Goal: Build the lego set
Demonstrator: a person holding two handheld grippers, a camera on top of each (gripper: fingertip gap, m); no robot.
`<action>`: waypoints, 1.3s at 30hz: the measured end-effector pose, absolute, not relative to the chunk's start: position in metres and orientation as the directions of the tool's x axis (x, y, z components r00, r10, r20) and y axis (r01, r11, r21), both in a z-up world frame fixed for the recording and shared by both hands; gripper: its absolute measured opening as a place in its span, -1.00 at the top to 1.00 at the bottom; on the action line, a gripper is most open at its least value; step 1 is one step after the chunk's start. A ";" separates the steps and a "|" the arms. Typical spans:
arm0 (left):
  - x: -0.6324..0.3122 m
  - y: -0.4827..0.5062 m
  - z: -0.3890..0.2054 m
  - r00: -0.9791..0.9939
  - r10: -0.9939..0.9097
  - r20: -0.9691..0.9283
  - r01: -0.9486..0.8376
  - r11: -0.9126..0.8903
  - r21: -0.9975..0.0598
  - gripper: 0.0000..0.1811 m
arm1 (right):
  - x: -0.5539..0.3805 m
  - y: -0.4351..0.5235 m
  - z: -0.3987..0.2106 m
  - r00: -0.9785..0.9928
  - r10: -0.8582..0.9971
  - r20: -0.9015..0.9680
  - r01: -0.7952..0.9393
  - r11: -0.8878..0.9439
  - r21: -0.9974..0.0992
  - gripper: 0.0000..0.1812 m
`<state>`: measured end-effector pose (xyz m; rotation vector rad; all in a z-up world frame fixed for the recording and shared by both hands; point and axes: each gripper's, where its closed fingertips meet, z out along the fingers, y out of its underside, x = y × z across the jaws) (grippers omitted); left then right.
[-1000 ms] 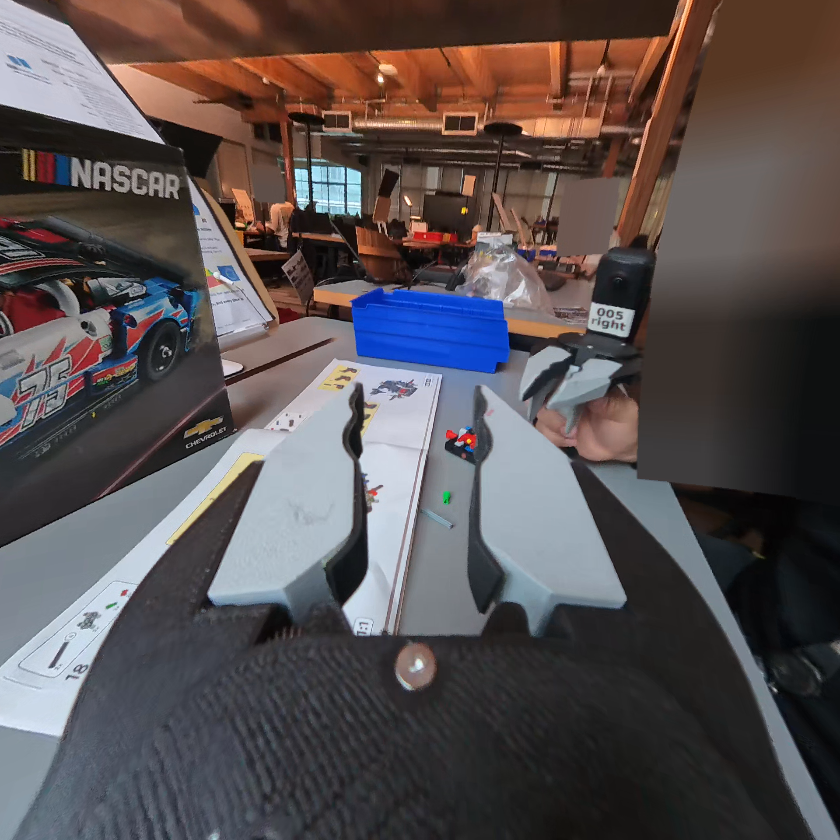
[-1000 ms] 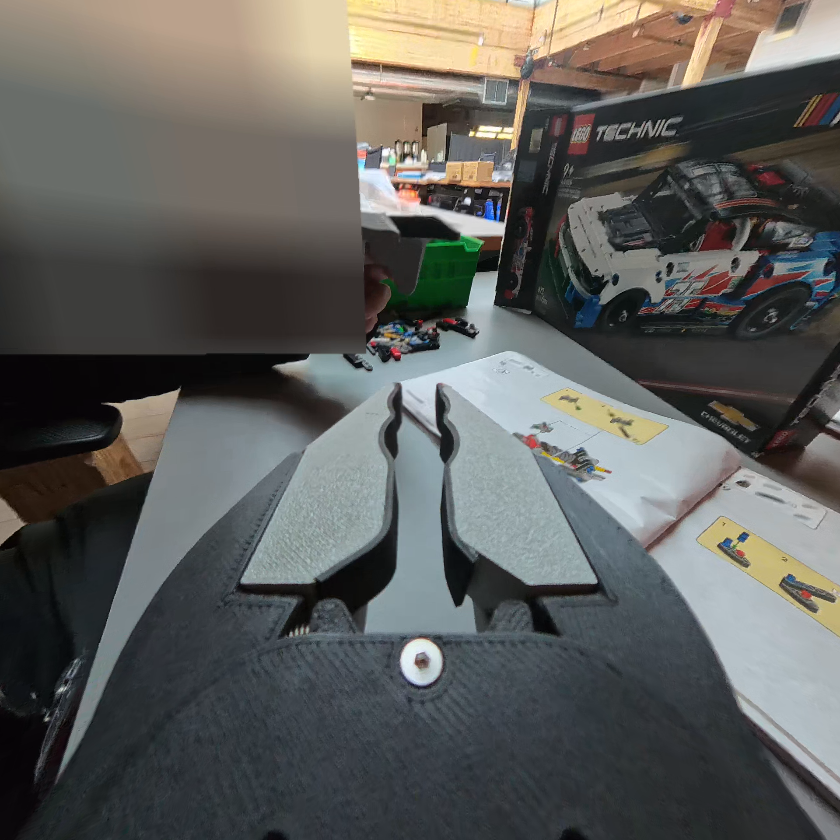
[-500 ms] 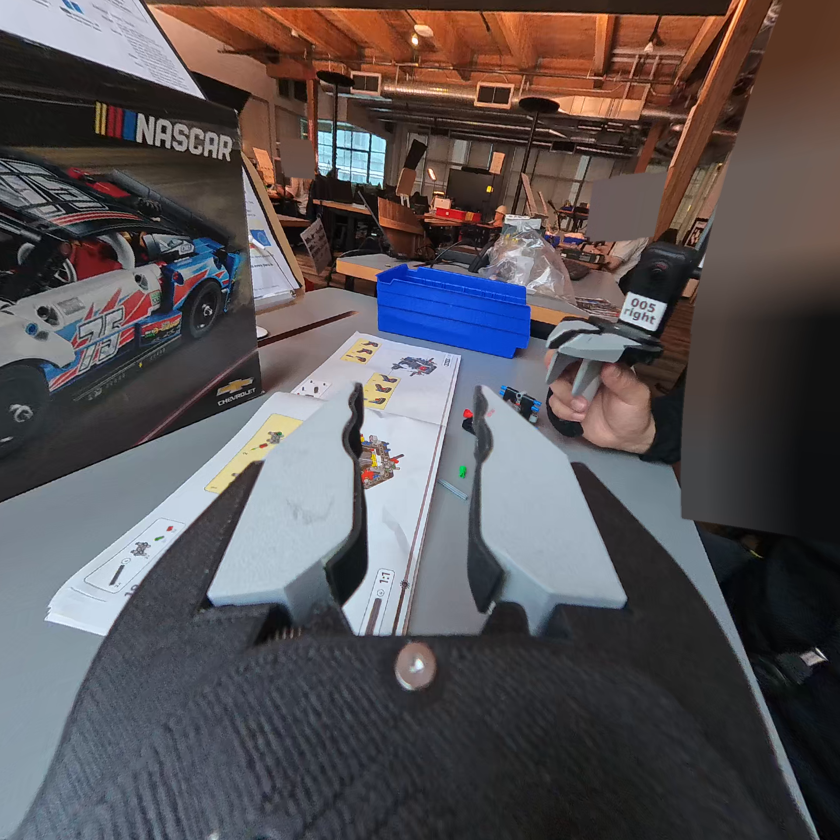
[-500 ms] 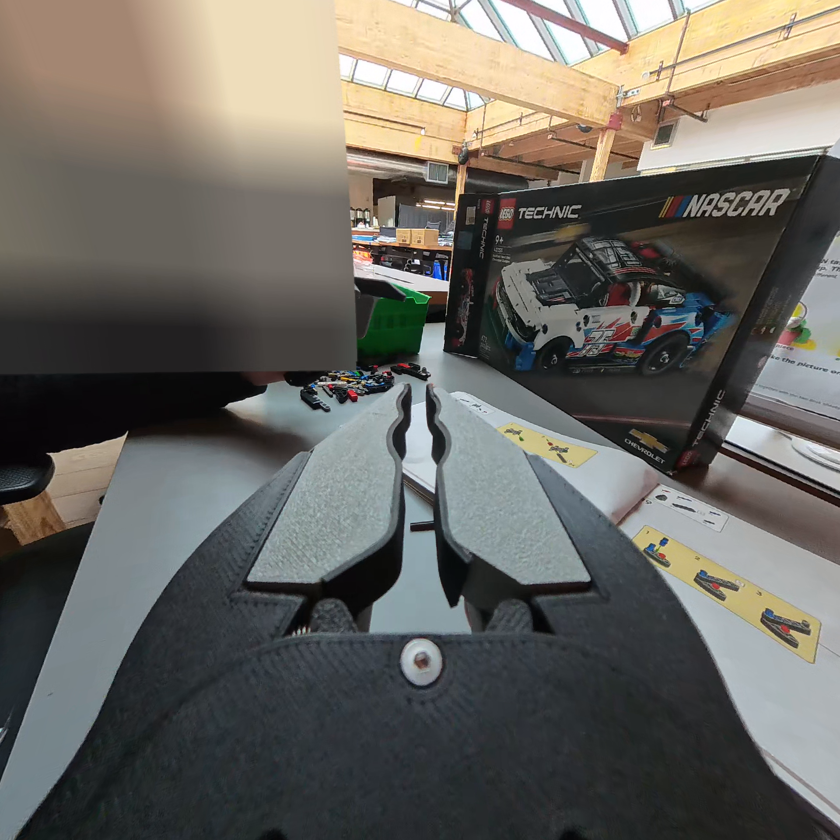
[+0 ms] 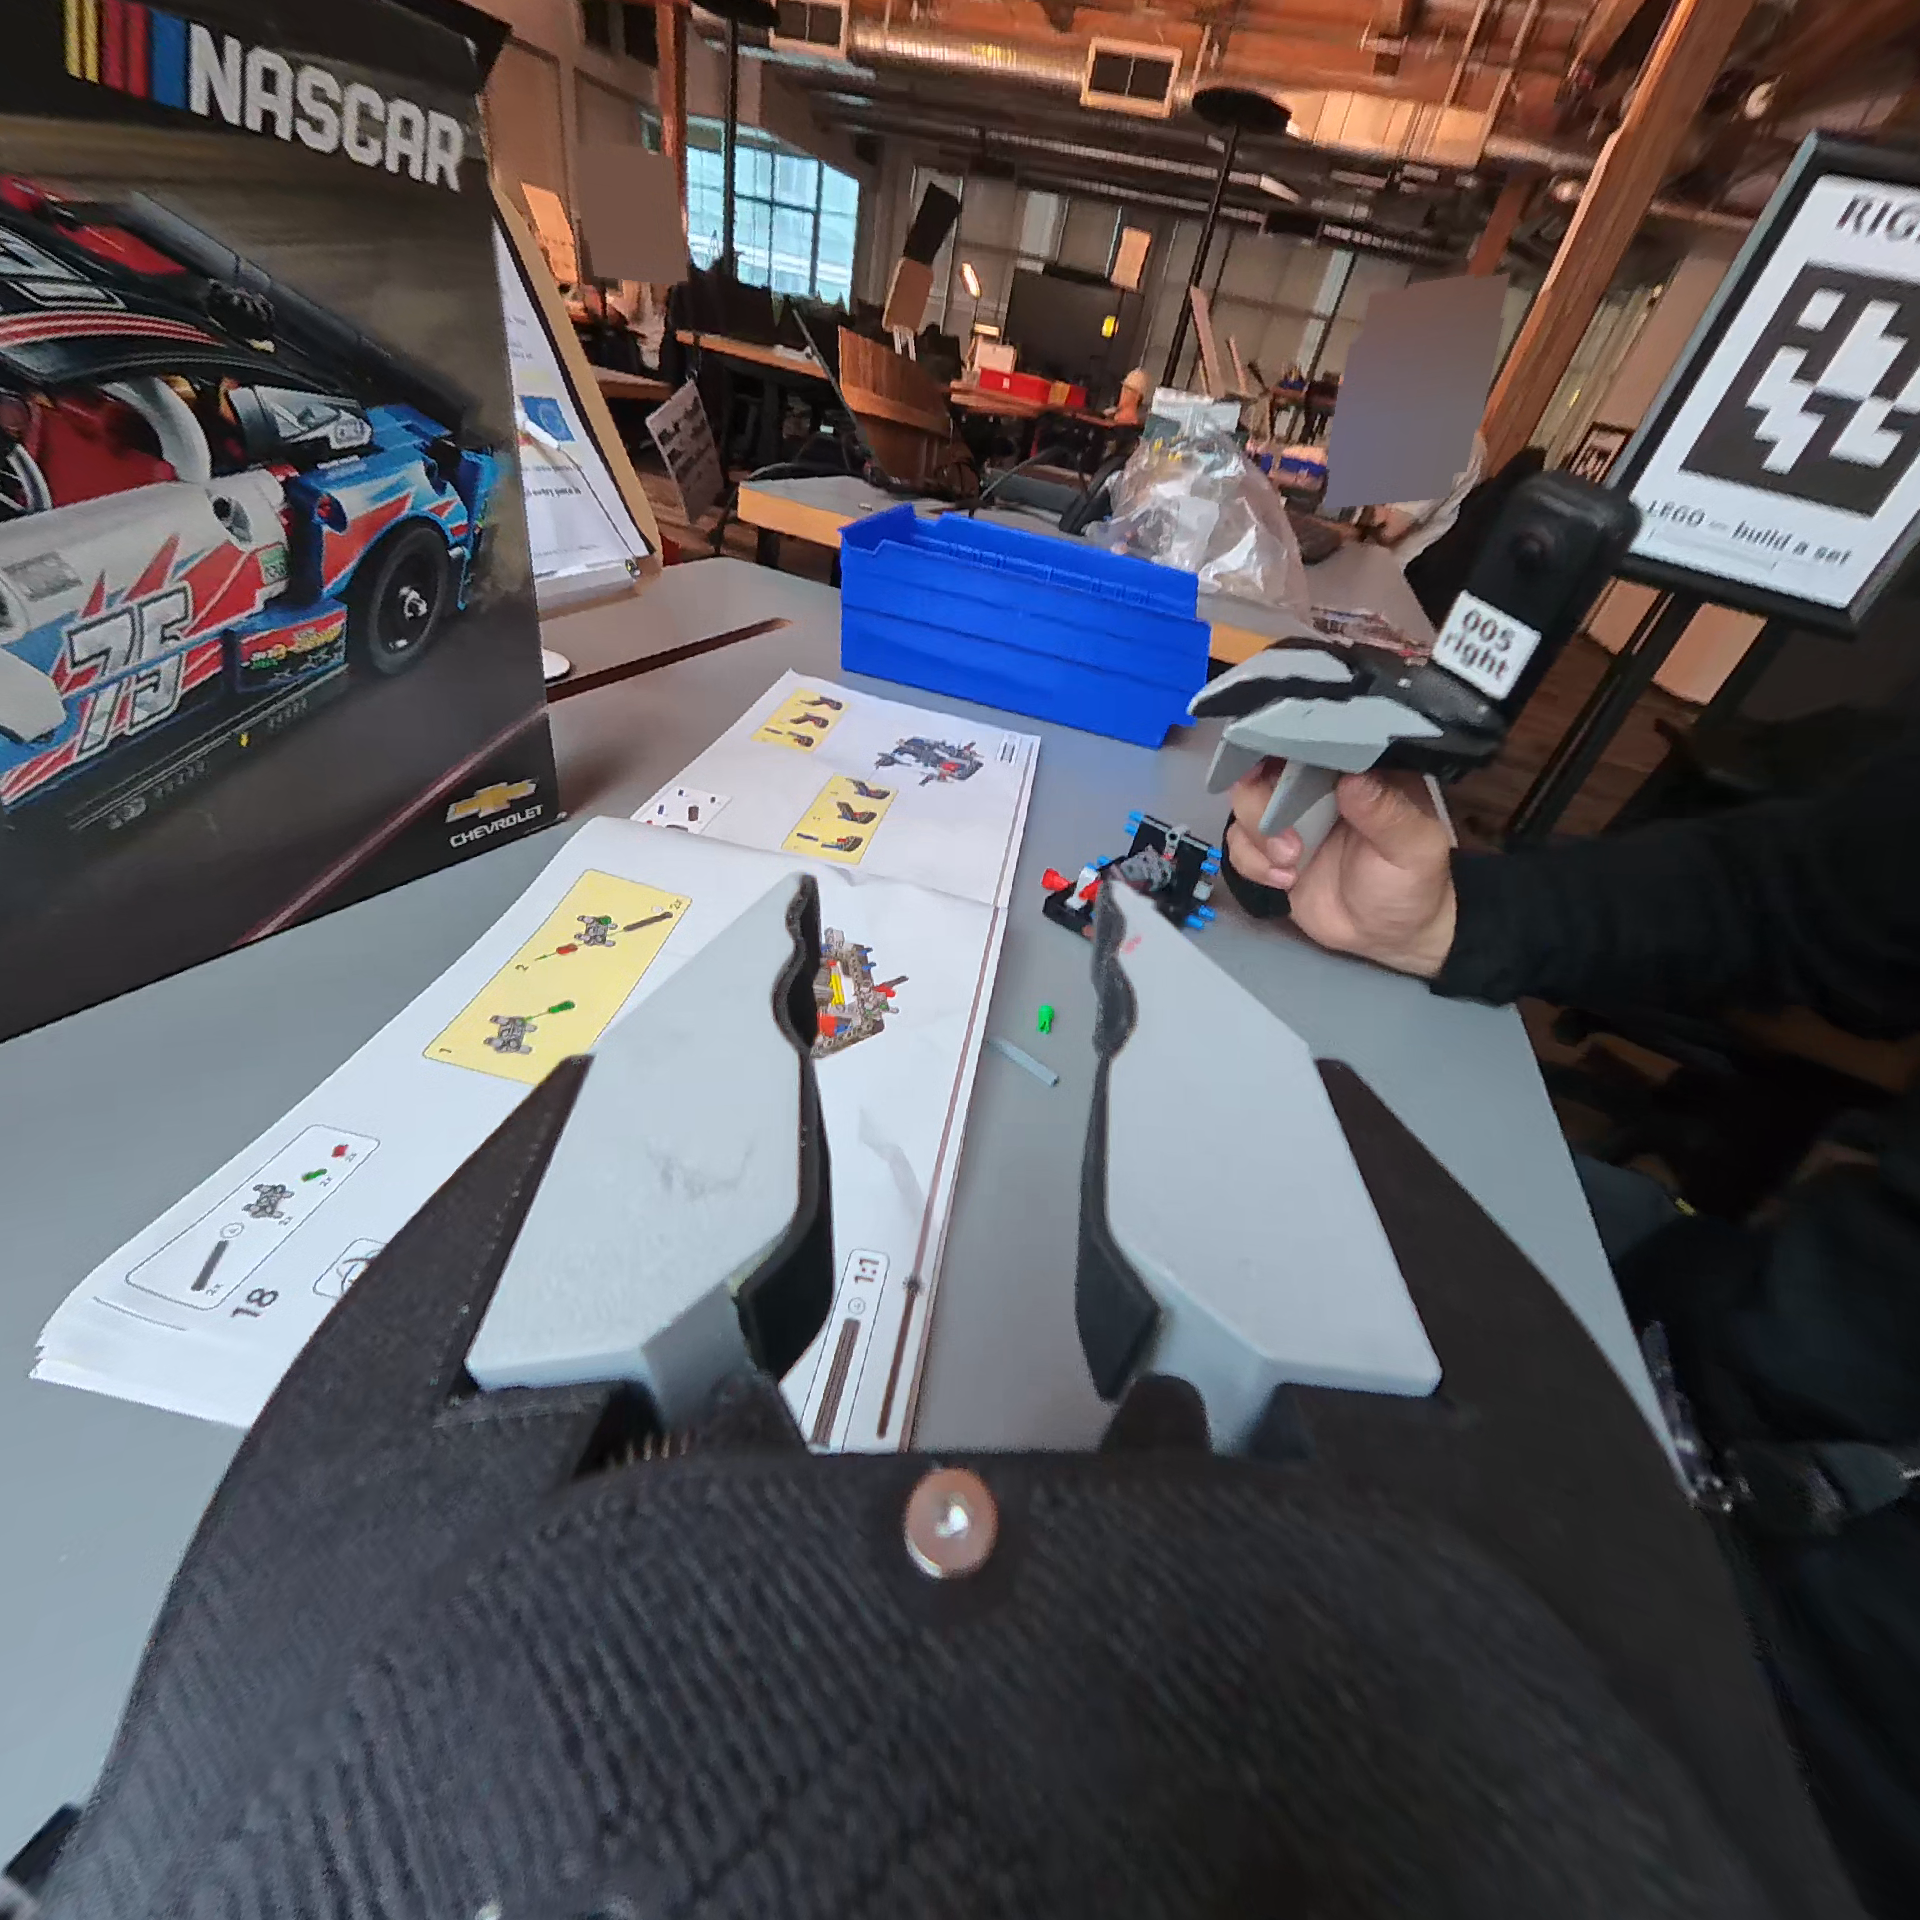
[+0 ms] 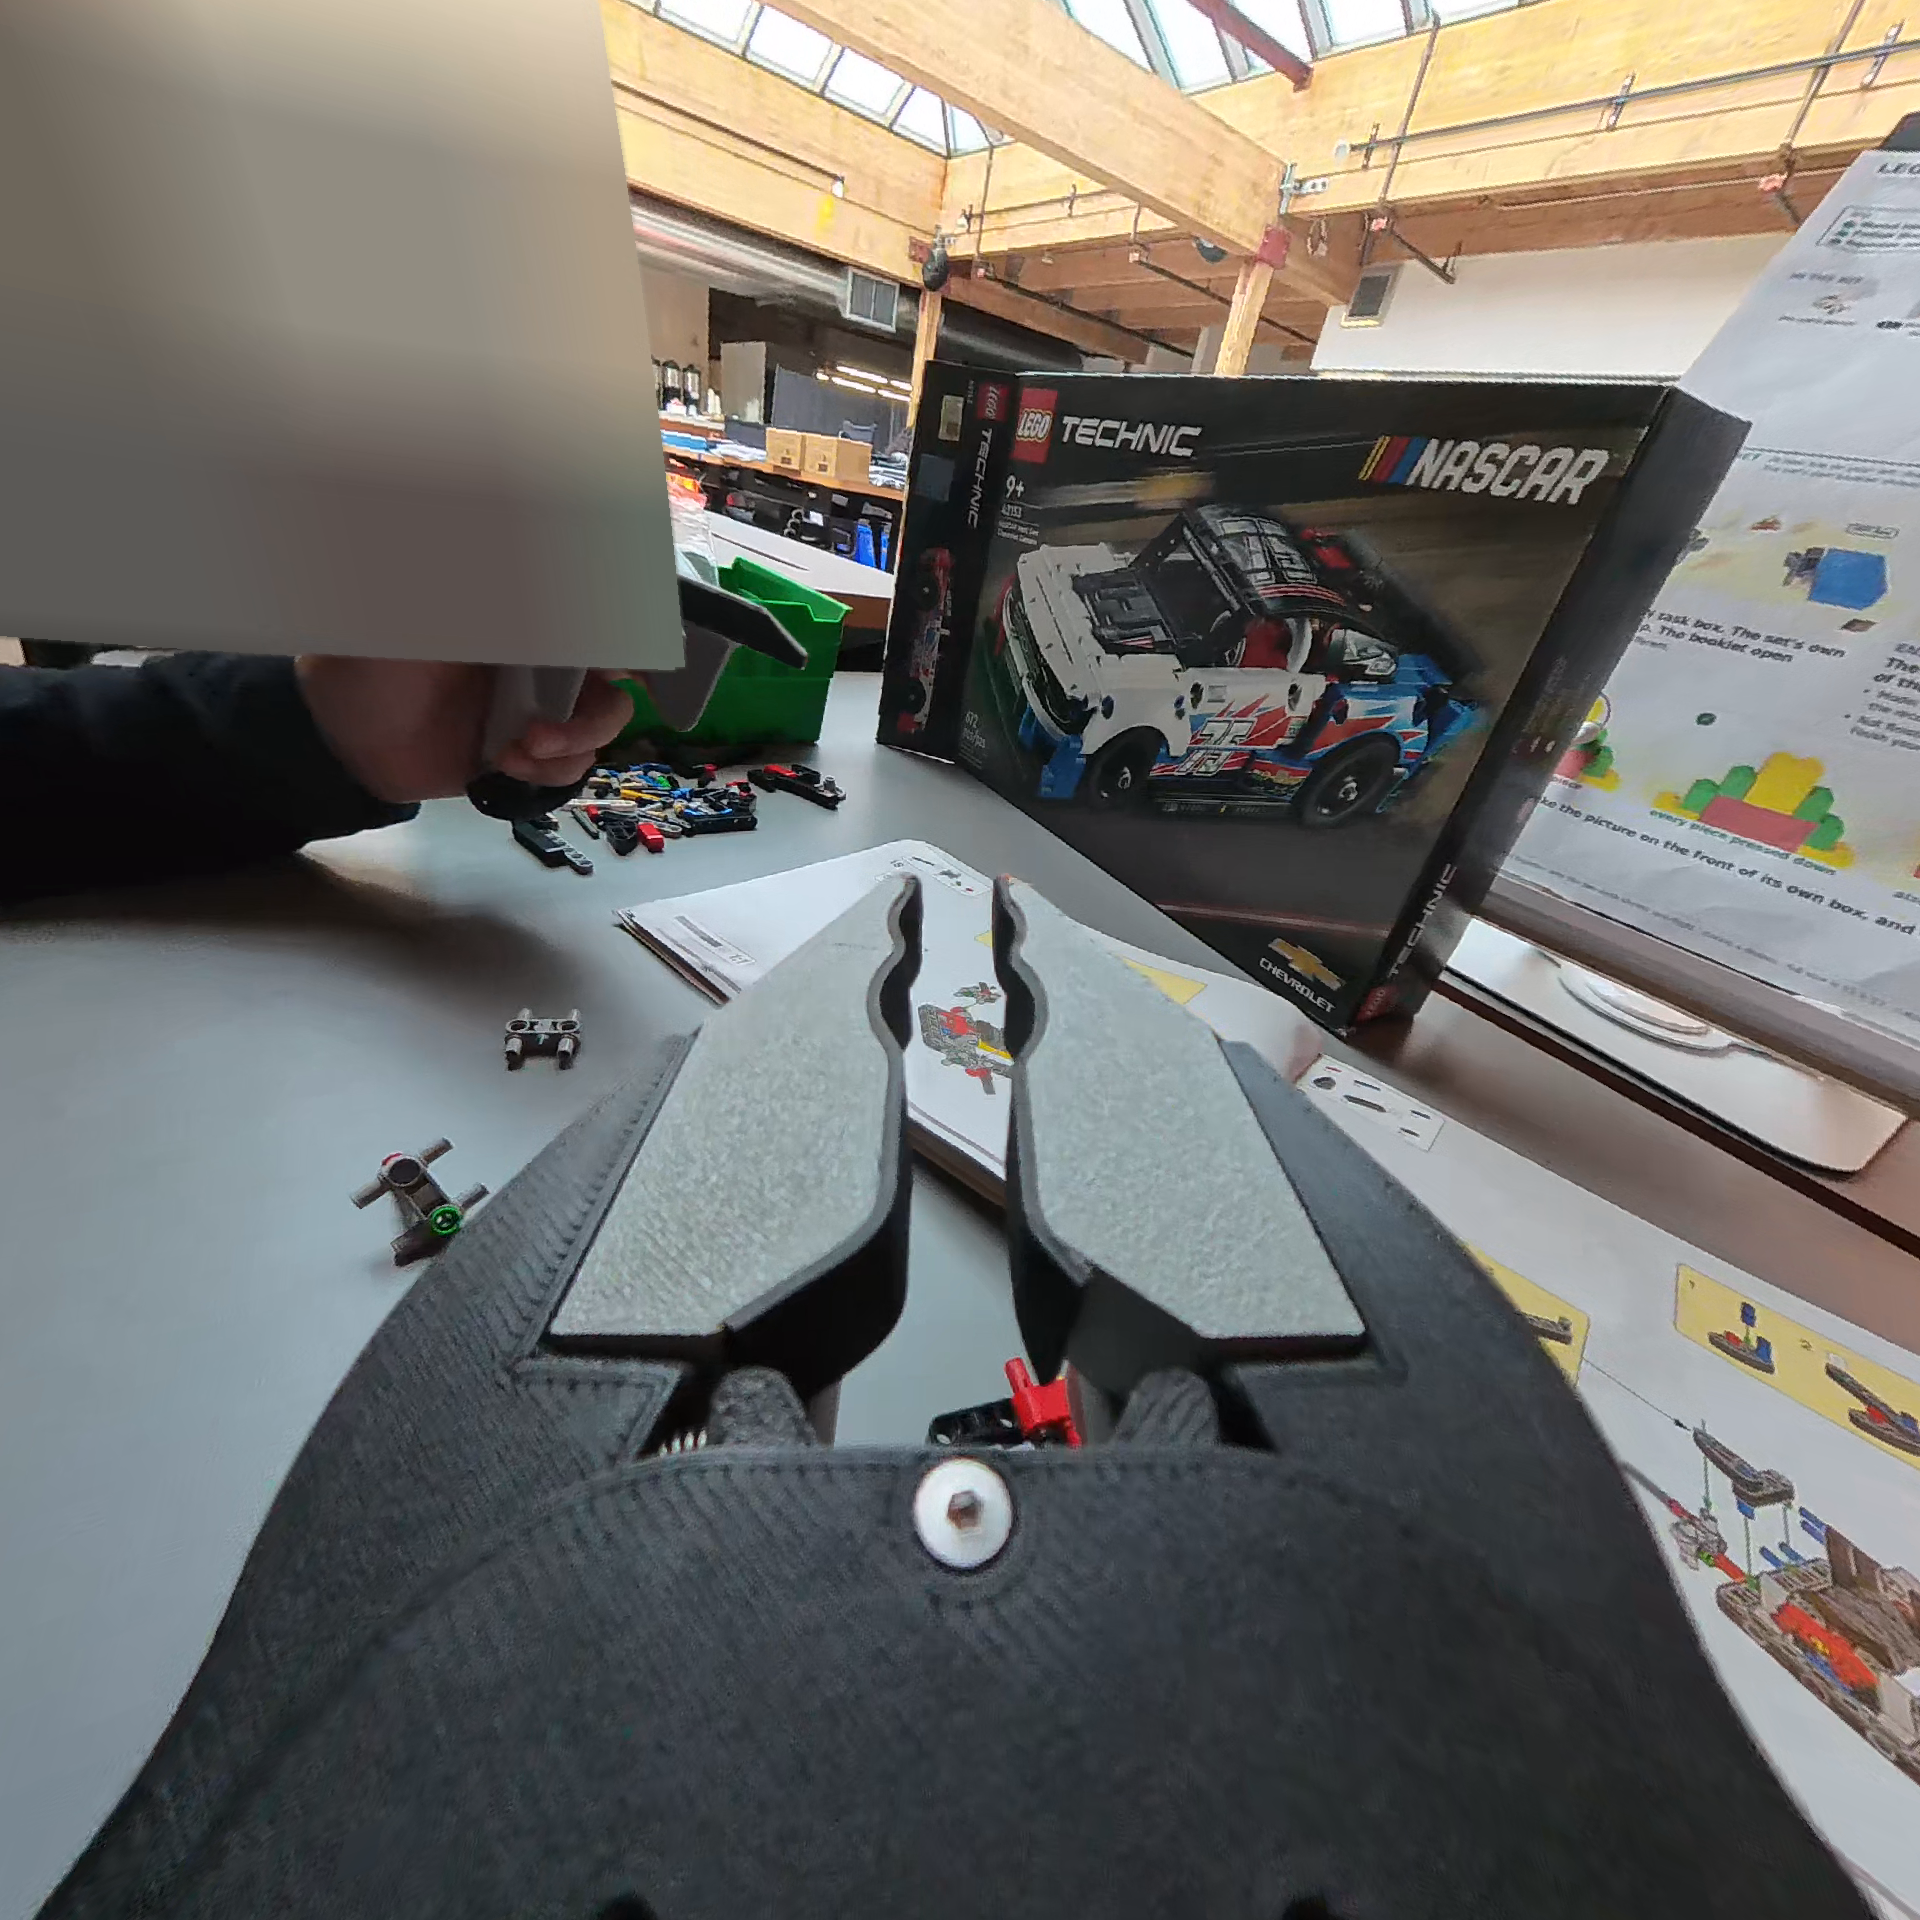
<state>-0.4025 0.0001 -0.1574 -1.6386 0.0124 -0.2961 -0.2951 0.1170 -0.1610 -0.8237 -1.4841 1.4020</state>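
Lego pieces: we see a loose pile (image 6: 665,805) toward the far worktop edge, and a small black sub-assembly (image 5: 1138,868) near our right hand (image 5: 1351,883).
Left tool (image 5: 951,966): wide, empty.
Right tool (image 6: 956,925): narrow gap, nothing held.
Booklet (image 5: 831,831): lies open mid-worktop.
Step, we judge: check the diagram, then pinch one part squarely.

We see our left gripper (image 5: 951,951) up close: two pale grey wedge fingers (image 5: 675,1164) with black wavy-edged inner pads, set in a black ribbed body with one silver screw (image 5: 950,1525). Our right gripper (image 6: 956,935) matches, its grey faces speckled. Black sleeves (image 5: 1662,914) cover both arms.
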 end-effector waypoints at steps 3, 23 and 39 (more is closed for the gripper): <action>-0.399 0.002 -0.165 0.964 -0.199 0.176 0.152 -0.133 -0.979 0.49 | -0.297 0.113 -0.164 -0.386 0.909 0.159 -0.097 0.131 -0.987 0.89; -0.411 0.004 -0.172 0.984 -0.118 0.133 0.115 -0.147 -0.982 0.36 | -0.306 0.077 -0.207 -0.529 0.845 0.073 0.125 0.163 -0.979 0.63; -0.367 -0.013 -0.194 0.918 -0.366 0.154 0.024 -0.336 -0.942 0.58 | -0.304 0.088 -0.245 -0.590 0.802 0.092 0.406 0.393 -0.825 0.71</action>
